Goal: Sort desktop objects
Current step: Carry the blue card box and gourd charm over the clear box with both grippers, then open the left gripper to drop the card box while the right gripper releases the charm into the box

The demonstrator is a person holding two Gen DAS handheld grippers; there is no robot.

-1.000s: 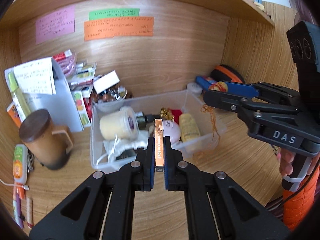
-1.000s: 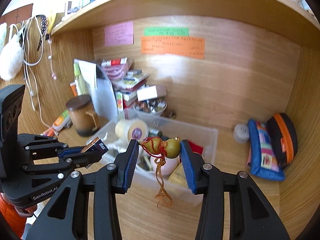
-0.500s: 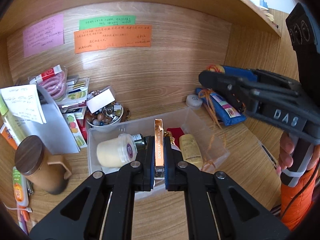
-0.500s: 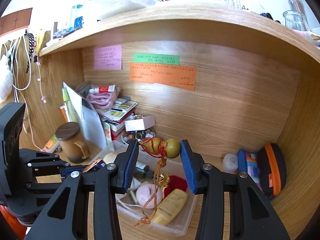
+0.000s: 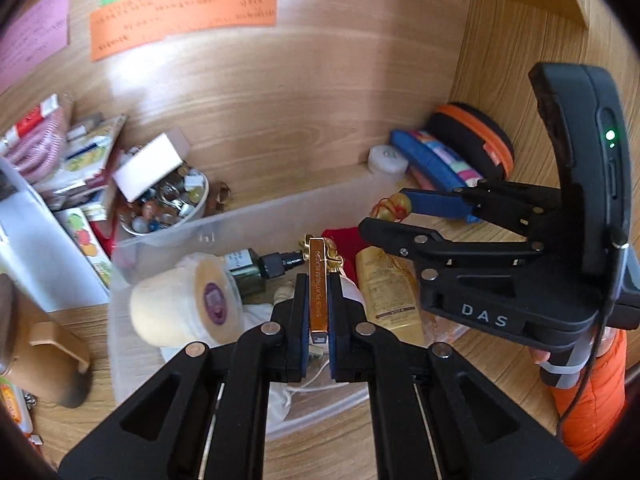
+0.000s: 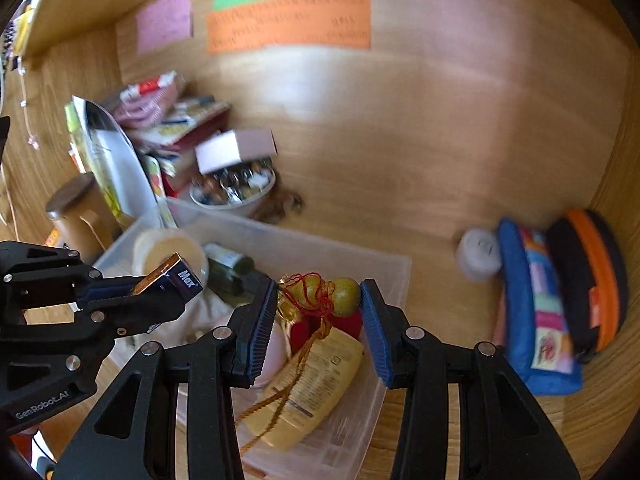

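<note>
My left gripper (image 5: 319,292) is shut on a slim copper-coloured blade box (image 5: 319,280), held on edge above the clear plastic bin (image 5: 248,216). The same box (image 6: 168,278) and left gripper (image 6: 160,284) show at the left of the right wrist view. My right gripper (image 6: 319,316) is shut on a small yellow-green gourd charm (image 6: 324,298) wound with red cord, its tassel (image 6: 280,392) hanging into the bin (image 6: 396,276). In the left wrist view that gripper (image 5: 400,216) hovers over the bin's right end. Inside the bin lie a cream roll (image 5: 184,308), a dark bottle (image 5: 256,270) and a yellow tube (image 5: 386,292).
A bowl of trinkets (image 5: 168,200) with a white box on it stands behind the bin. Booklets and papers (image 5: 60,152) pile at the left beside a brown lidded mug (image 5: 36,344). A white jar (image 5: 386,158), a blue pouch (image 5: 432,160) and a black-orange case (image 5: 476,136) fill the right corner.
Both grippers have moved forward and down toward the bin, which now looks larger and closer. The blade box and the gourd charm remain gripped; the tassel now dangles inside the bin.
</note>
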